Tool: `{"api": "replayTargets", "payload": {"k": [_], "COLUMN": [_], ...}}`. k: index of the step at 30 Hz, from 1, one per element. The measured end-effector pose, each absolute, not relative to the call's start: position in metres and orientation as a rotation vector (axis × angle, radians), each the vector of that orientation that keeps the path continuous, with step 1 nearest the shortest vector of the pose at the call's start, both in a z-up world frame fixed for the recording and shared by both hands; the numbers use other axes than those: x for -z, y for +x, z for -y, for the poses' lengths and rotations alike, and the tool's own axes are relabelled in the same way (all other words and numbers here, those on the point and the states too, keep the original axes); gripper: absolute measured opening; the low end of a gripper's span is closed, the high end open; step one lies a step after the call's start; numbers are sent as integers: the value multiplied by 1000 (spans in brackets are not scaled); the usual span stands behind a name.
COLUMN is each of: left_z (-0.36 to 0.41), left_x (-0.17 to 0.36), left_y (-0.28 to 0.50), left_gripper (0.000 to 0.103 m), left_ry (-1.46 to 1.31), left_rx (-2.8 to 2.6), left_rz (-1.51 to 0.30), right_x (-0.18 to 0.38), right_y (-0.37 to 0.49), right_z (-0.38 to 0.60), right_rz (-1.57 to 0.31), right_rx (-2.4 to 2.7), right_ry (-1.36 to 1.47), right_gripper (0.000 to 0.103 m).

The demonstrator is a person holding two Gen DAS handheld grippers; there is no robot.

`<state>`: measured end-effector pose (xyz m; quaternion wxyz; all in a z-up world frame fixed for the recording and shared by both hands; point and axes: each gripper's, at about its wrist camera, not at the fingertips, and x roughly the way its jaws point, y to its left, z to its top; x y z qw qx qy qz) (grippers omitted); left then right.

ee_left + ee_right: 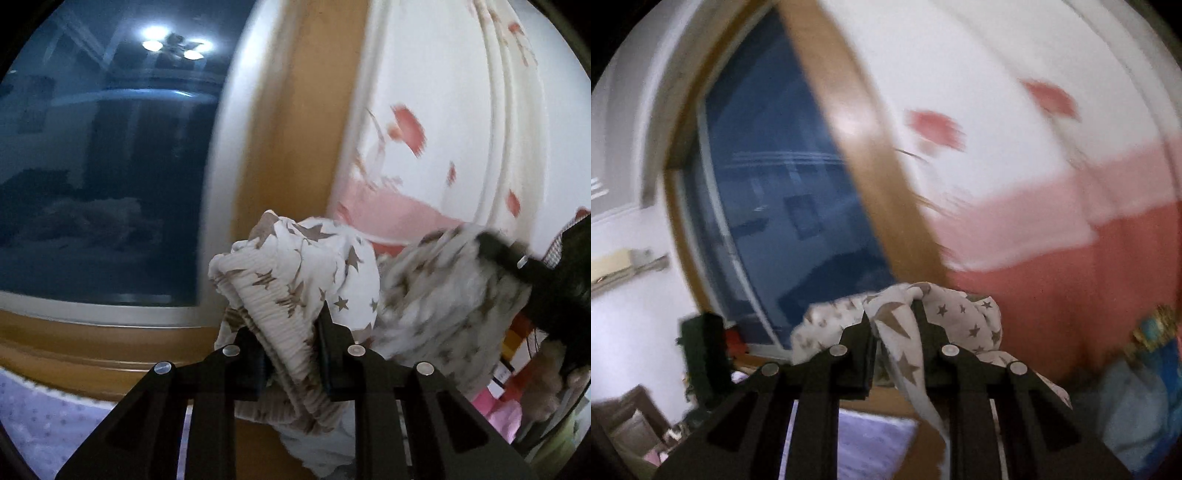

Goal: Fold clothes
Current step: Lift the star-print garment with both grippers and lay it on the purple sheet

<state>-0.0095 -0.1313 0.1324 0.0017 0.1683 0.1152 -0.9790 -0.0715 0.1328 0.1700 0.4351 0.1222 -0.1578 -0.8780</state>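
left gripper [291, 347]: jaws nearly closed, pads clamped on the ribbed elastic band of one star-print garment [295, 280]. right gripper [894, 339]: jaws nearly closed, pinching a thin fold of the same star-print garment [960, 321]. the cloth bunches above and ahead of both sets of fingers. beyond them: one dark window [103, 166], one wooden frame [288, 129], one curtain [443, 129] with red blotches.
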Motion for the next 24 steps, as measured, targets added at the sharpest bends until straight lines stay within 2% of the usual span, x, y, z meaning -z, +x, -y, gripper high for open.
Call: {"api": "replayTargets", "payload": {"k": [4, 7, 15, 17, 18, 21, 23, 24], "left_z": [164, 190, 255, 265, 270, 282, 285, 285], "left_x": [-137, -126, -45, -21, -10, 21, 32, 35], "left_y": [30, 60, 108, 112, 116, 135, 143, 145], "left_gripper": [21, 21, 22, 22, 23, 24, 24, 26], "left_ry": [474, 500, 814, 912, 959, 1079, 1119, 1129], "left_rx": [2987, 2913, 2702, 2673, 2658, 2622, 2619, 2624], "left_rz": [-365, -378, -408, -437, -451, -514, -558, -579], "right_x": [-185, -164, -28, 4, 19, 57, 62, 60], "right_y": [-56, -36, -10, -4, -1, 13, 27, 31], "right_z": [-79, -36, 86, 109, 119, 134, 114, 105], "right_rz": [332, 302, 201, 101, 40, -134, -169, -159], "right_rx": [2080, 2010, 1919, 1933, 1943, 1978, 1995, 2001], "right_ry": [307, 384, 801, 881, 916, 1012, 1052, 1054], "right_gripper": [16, 16, 16, 17, 20, 22, 26, 32]}}
